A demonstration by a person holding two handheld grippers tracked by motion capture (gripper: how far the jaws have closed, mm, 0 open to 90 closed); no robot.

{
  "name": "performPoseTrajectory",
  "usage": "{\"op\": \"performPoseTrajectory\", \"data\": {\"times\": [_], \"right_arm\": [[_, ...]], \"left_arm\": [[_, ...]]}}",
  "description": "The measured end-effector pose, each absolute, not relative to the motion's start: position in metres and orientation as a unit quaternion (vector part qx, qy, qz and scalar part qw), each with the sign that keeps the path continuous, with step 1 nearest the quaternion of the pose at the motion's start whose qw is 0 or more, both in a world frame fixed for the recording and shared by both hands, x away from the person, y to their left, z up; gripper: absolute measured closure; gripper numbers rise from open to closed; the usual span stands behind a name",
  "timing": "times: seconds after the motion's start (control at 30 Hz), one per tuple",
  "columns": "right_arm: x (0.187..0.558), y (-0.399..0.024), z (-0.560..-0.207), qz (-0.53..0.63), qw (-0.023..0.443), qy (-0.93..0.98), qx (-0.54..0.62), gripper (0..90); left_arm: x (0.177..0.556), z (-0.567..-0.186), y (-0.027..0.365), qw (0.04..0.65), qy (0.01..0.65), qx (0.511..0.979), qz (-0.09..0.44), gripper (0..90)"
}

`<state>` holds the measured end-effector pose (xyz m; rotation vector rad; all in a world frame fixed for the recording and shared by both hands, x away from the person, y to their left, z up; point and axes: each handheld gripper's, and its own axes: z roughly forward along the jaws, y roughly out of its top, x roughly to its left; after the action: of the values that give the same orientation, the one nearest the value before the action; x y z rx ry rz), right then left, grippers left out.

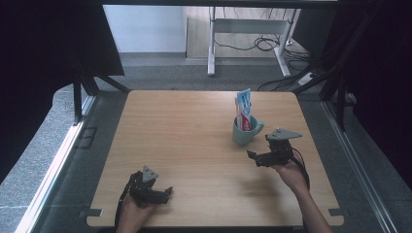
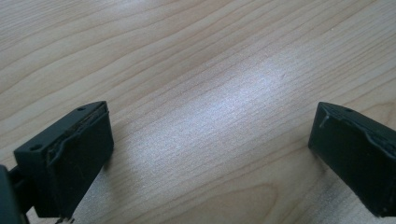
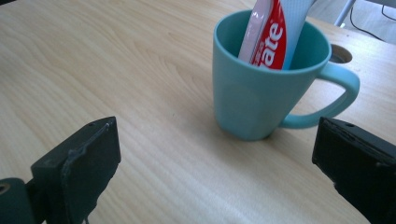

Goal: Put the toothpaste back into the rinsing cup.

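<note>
Pale wood grain runs under everything here: the table is a light board, bare along the person's edge. Nearest that edge, low on the left of the high view, the left gripper sits just above the wood in the person's left hand. Its own view shows its two black jaws spread wide apart, with only tabletop between them.

Farther in and to the right, the right gripper is held in the right hand, pointing leftward just in front of the mug. Its jaws also stand wide apart and grip nothing; in its own view the mug rises between and beyond them, close but not touched.

The teal mug stands upright on the right half of the table, its handle turned toward the right jaw in the right gripper view. Inside it a toothpaste tube, red and white with blue at the top, stands on end and leans against the rim, its upper part rising well above the mug.

Beyond the table lie grey floor and a desk frame with cables.
</note>
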<state>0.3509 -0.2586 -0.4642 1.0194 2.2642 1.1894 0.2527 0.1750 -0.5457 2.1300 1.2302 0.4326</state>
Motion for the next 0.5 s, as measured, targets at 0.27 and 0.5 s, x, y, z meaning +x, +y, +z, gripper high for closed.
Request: {"op": "performPoseTrajectory", "data": {"times": [0.27,0.5], "right_arm": [[0.333,-0.263,-0.472,0.416,0.192,0.812,0.361,0.8],[0.320,-0.266,-0.482,0.413,0.185,0.814,0.364,0.8]], "left_arm": [[0.253,-0.546,0.175,0.316,0.467,0.810,0.164,0.0],[0.253,-0.546,0.175,0.316,0.467,0.810,0.164,0.0]]}}
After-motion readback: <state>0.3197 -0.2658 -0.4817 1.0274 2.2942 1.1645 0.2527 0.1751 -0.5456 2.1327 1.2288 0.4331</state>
